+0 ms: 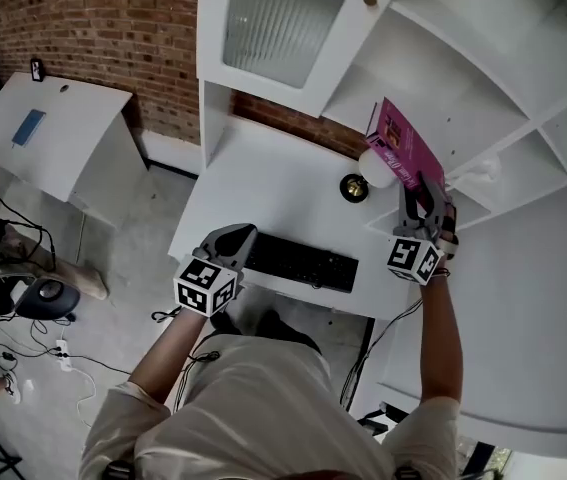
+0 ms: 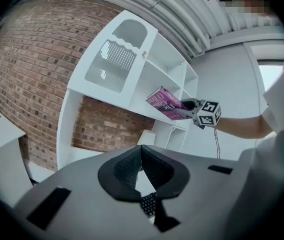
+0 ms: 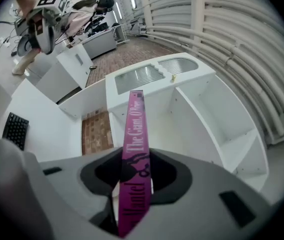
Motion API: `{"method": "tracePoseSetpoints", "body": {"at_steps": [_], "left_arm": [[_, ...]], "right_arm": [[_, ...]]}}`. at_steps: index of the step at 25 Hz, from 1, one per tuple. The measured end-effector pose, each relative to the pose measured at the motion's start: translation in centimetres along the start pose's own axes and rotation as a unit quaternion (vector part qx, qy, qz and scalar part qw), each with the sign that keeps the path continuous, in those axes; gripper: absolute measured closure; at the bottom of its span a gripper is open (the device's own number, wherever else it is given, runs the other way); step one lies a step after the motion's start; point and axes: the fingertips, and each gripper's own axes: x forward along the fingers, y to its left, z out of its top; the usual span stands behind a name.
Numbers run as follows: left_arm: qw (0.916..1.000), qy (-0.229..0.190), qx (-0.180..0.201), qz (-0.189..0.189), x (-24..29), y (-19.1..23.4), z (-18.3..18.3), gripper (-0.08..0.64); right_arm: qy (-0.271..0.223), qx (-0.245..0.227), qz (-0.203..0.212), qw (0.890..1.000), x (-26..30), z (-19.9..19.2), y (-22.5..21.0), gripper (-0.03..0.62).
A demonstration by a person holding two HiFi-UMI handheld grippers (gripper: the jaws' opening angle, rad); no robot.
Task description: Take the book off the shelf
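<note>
Now right claw grips pink book; left claw closed.

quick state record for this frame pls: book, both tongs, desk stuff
book: pink, tilted at the front edge of the white shelf
right tongs: shut on the book's spine
left tongs: tips together, nothing held, low over the desk by the keyboard
task: book gripped; can't tell whether it is fully clear of the shelf
</note>
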Motion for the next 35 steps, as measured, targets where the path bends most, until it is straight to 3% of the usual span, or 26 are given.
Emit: {"method": "tracePoseSetpoints", "body": {"at_steps": [5,12,18,22,27,35], "left_arm": [[1.0,0.005,0.001,-0.001,0.6,-2.3,-0.7,0.565],[0.9999,-0.003,0.007,0.014,0.5,-6.7,-0.6,0.565],[0.9992,-0.006,0.008,0.039,-0.9,-10.1,-1.4,0.565],[0.999,-0.008,0.013,0.043,-2.0,-13.3,-2.5,0.565],[0.9986,-0.009,0.02,0.048,-3.5,-17.0,-3.7,0.566],[0.9969,-0.005,0.036,0.07,-6.7,-19.1,-5.0,0.565]], "right_arm": [[0.004,0.082,0.002,0.997,-3.7,-1.5,-0.9,0.454],[-0.03,0.18,-0.007,0.983,-8.7,-3.8,-3.2,0.454],[-0.044,0.276,0.009,0.96,-14.2,-6.7,-3.8,0.454],[-0.044,0.315,0.018,0.948,-18.2,-9.1,-2.9,0.456],[-0.057,0.382,0.013,0.922,-22.4,-11.8,-2.3,0.456],[-0.064,0.422,0.027,0.904,-26.8,-12.8,0.4,0.456]]}}
